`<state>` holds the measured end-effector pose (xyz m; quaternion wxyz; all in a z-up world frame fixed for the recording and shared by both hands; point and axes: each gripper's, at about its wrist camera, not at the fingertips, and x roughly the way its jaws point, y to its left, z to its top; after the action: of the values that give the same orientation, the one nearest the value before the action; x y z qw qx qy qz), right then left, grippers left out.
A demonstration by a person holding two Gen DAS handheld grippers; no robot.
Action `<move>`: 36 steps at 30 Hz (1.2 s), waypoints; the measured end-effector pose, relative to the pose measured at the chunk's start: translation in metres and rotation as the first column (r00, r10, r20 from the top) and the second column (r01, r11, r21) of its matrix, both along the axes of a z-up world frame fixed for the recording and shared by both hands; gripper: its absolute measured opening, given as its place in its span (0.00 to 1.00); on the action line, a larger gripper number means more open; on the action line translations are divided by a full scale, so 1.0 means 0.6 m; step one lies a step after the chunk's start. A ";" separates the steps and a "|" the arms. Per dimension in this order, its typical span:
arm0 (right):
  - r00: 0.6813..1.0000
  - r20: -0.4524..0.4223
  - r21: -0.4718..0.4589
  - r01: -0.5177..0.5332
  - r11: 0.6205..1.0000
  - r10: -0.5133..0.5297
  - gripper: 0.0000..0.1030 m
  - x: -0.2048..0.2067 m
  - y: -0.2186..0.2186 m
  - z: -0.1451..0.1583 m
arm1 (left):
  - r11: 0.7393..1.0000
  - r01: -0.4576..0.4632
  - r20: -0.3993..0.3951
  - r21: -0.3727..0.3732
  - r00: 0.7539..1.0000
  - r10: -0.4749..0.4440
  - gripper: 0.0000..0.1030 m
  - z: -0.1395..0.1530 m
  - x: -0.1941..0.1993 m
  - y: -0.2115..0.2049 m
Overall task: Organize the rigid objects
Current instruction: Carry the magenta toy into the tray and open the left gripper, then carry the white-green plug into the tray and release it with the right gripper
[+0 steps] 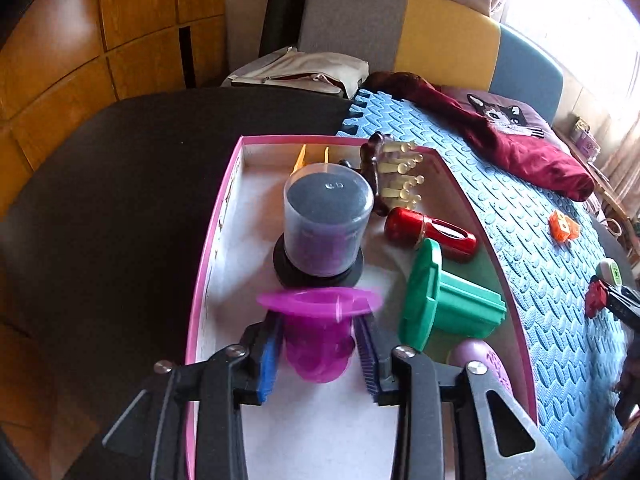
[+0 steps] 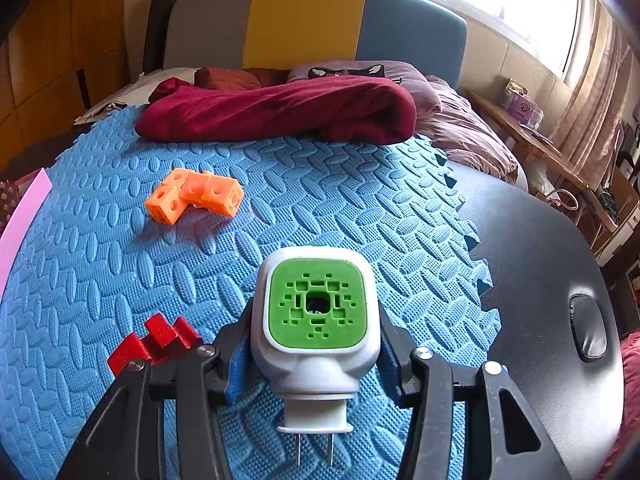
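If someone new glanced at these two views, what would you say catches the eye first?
Probably the magenta cup, sitting between the left gripper fingers over the pink-rimmed box, beside a green plastic piece. Next, the white plug-in device with a green face, gripped by the right gripper above the blue foam mat.

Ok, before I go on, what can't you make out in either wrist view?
Left wrist view: purple object, mostly hidden behind the green piece and the left gripper.
Left wrist view: orange item, lower part behind the clear canister.
Left wrist view: magenta cup, rim motion-blurred.
Right wrist view: red piece, near end covered by the right gripper.
Right wrist view: pink box, cut off by the left edge.
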<state>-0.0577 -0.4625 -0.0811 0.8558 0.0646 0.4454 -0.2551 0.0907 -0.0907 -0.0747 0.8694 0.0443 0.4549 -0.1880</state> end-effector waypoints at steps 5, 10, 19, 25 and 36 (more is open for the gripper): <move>1.000 0.001 0.002 0.001 1.000 -0.001 0.50 0.000 0.000 0.000 | 1.000 0.006 0.055 0.018 0.998 -0.007 0.44 0.015 -0.026 0.004; 1.000 -0.002 -0.008 -0.003 1.000 0.003 0.50 -0.001 0.000 0.001 | 1.000 -0.006 0.120 0.029 0.993 0.002 0.46 0.041 -0.054 0.014; 1.000 -0.021 -0.048 -0.022 0.999 0.021 0.51 -0.001 0.010 0.005 | 1.000 -0.013 0.212 0.021 0.977 0.008 0.56 0.083 -0.098 0.030; 0.999 -0.025 -0.052 -0.023 0.998 0.022 0.50 -0.003 0.010 0.005 | 1.000 -0.008 0.227 0.018 0.974 0.003 0.56 0.090 -0.110 0.032; 0.999 -0.028 -0.050 -0.027 0.998 0.025 0.50 -0.004 0.009 0.005 | 1.000 -0.012 0.220 0.022 0.976 0.007 0.56 0.085 -0.118 0.042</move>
<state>-0.0599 -0.4569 -0.0779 0.8543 0.0339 0.4512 -0.2558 0.0202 -0.0652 -0.0237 0.9146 0.0727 0.3585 -0.1723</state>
